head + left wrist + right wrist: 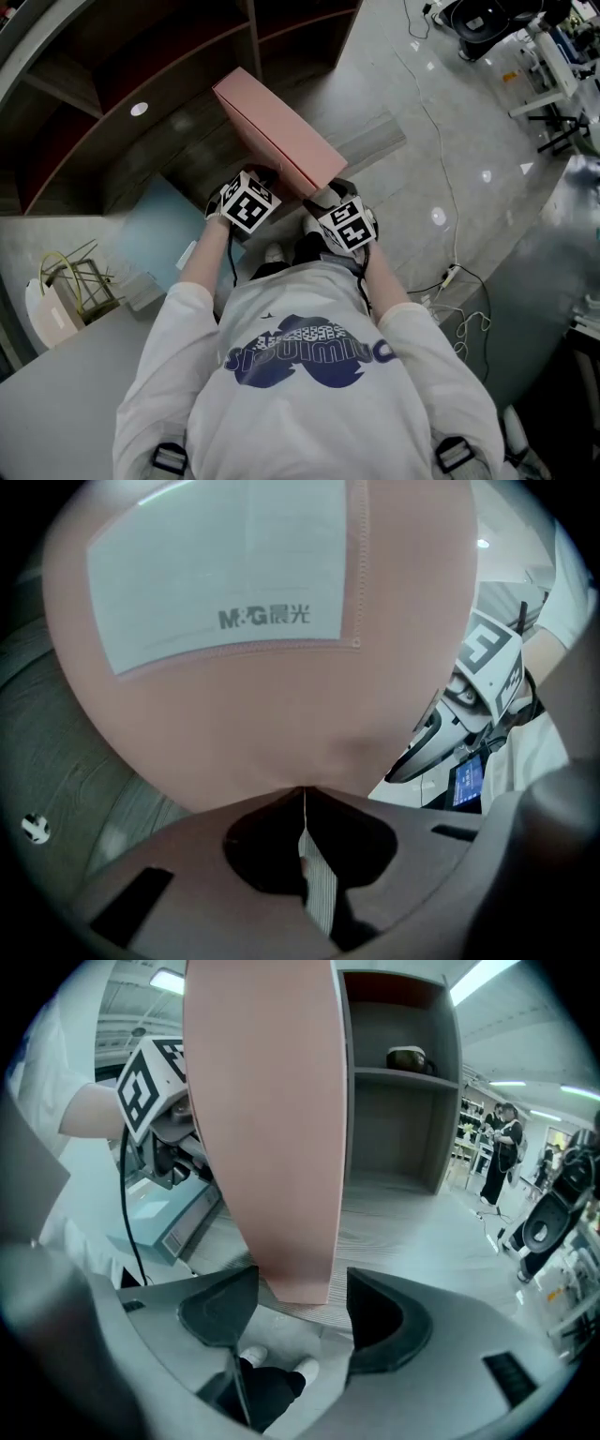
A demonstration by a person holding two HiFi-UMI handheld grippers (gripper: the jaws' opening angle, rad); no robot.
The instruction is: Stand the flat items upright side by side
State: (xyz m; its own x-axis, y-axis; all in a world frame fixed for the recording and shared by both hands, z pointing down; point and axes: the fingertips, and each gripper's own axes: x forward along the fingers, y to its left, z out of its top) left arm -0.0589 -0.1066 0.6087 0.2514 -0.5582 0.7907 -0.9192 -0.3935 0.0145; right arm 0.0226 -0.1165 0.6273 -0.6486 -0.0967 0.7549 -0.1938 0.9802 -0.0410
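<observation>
Tongs check: left gripper [302, 794] pinched tight on the near edge of the pink stitched rectangular file case [281, 696]; right gripper [300, 1302] gapes wide around its narrow end, pads clear.

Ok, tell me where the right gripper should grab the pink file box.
Clamp the pink file box across its narrow near end, coming straight in from the shelf's open front. It stands upright, and that end sits between the right gripper's open jaws, flat broad faces toward each pad.

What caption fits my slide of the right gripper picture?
The open right gripper straddles the narrow end of the pink file box.
</observation>
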